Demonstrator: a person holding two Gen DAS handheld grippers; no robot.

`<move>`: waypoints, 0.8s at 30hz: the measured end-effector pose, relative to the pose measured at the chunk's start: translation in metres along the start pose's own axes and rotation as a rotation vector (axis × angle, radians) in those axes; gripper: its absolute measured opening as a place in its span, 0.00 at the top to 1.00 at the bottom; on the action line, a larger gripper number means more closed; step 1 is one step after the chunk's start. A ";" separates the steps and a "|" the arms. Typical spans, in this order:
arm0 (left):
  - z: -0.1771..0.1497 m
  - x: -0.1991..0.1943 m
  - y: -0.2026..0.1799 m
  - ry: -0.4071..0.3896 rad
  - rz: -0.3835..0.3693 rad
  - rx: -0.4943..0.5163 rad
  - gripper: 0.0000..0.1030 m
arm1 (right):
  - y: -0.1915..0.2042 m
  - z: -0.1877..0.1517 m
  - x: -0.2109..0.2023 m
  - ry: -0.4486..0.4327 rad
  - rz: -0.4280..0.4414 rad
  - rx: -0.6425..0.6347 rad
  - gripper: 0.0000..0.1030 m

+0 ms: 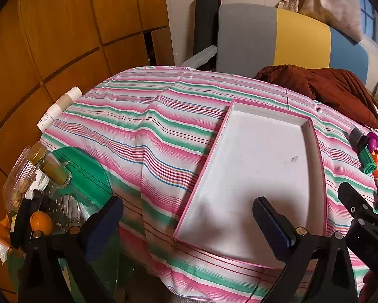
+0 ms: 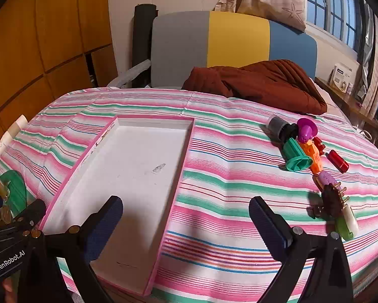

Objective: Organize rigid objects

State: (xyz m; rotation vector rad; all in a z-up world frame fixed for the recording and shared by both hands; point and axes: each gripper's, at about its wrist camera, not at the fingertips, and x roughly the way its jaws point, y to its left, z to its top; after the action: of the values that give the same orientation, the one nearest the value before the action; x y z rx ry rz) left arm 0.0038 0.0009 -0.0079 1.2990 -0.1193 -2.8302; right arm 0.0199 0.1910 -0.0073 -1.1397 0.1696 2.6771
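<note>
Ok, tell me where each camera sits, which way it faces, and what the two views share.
Left wrist: on the left hand-held gripper, angled down at the pink-rimmed white cardboard tray; its open black fingers show, with the right hand-held gripper at the right edge.
Right wrist: on the right hand-held gripper, angled down at the tray and the pile of small coloured plastic toys.
Shared: tray, toys, striped pink-and-green cloth.

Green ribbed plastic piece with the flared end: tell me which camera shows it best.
The right wrist view: the green ribbed plastic piece with the flared end lies whole and unblocked on the striped cloth, among the other small toys. The left wrist view shows it small and distorted near the right edge.
</note>
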 end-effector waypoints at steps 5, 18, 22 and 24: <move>-0.002 0.001 -0.001 0.005 -0.001 0.004 0.00 | -0.001 0.000 -0.001 0.002 0.001 -0.001 0.01; -0.001 -0.002 -0.001 0.011 0.006 0.012 0.00 | -0.003 -0.001 -0.004 0.004 -0.008 -0.001 0.01; -0.002 -0.003 -0.001 0.008 0.008 0.008 0.00 | -0.003 -0.002 -0.008 -0.006 -0.018 0.011 0.01; -0.003 -0.004 -0.002 -0.001 0.014 0.013 0.00 | -0.005 -0.002 -0.009 -0.006 -0.010 0.023 0.01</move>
State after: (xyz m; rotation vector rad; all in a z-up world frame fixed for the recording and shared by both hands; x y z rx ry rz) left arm 0.0093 0.0031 -0.0071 1.2946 -0.1462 -2.8232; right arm 0.0288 0.1936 -0.0023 -1.1232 0.1919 2.6622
